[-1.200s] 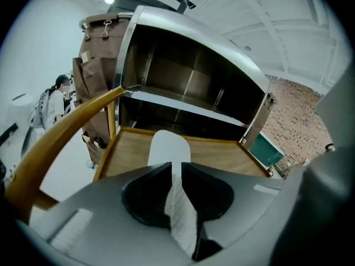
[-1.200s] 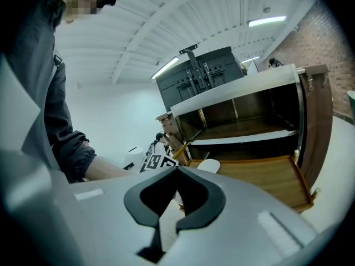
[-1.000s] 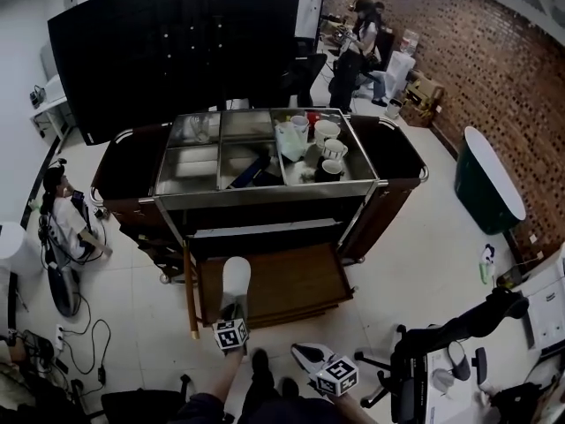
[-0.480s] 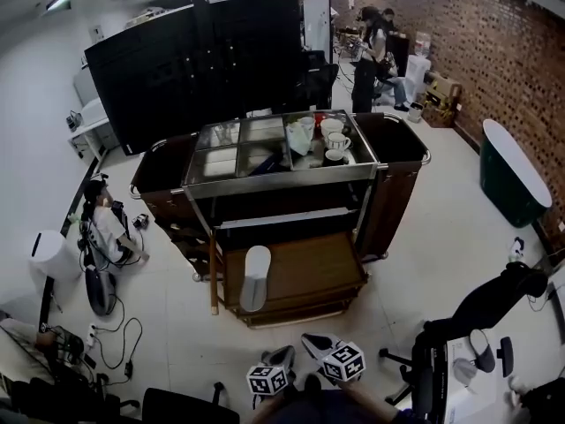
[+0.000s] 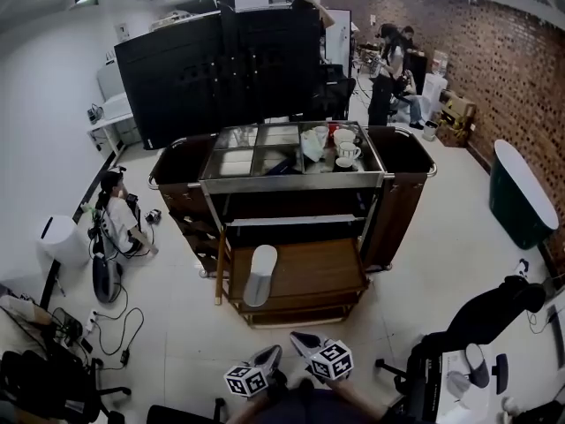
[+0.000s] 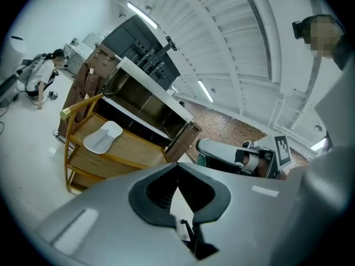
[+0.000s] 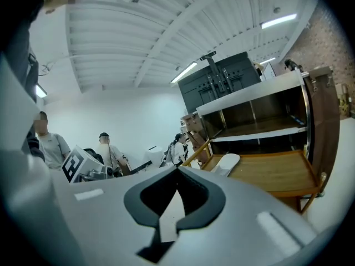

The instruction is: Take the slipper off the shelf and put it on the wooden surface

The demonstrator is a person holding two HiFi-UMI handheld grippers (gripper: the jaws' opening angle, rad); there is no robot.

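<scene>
White flat slipper [image 5: 259,275] on wooden bench [image 5: 318,268] looks light, floppy, pinch the rim; left hand-held gripper [image 5: 267,357] and right hand-held gripper [image 5: 305,342] closed, empty.

Wood surface [image 5: 318,268] open frm front, slipper [image 5: 259,275] at left; shelf [image 5: 291,222] close overhead.

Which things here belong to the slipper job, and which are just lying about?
Job: slipper, lying on the wooden surface; shelf above it; left gripper and right gripper, both shut, empty.
Lying about: cups on the cart top; office chair; floor cables.
</scene>
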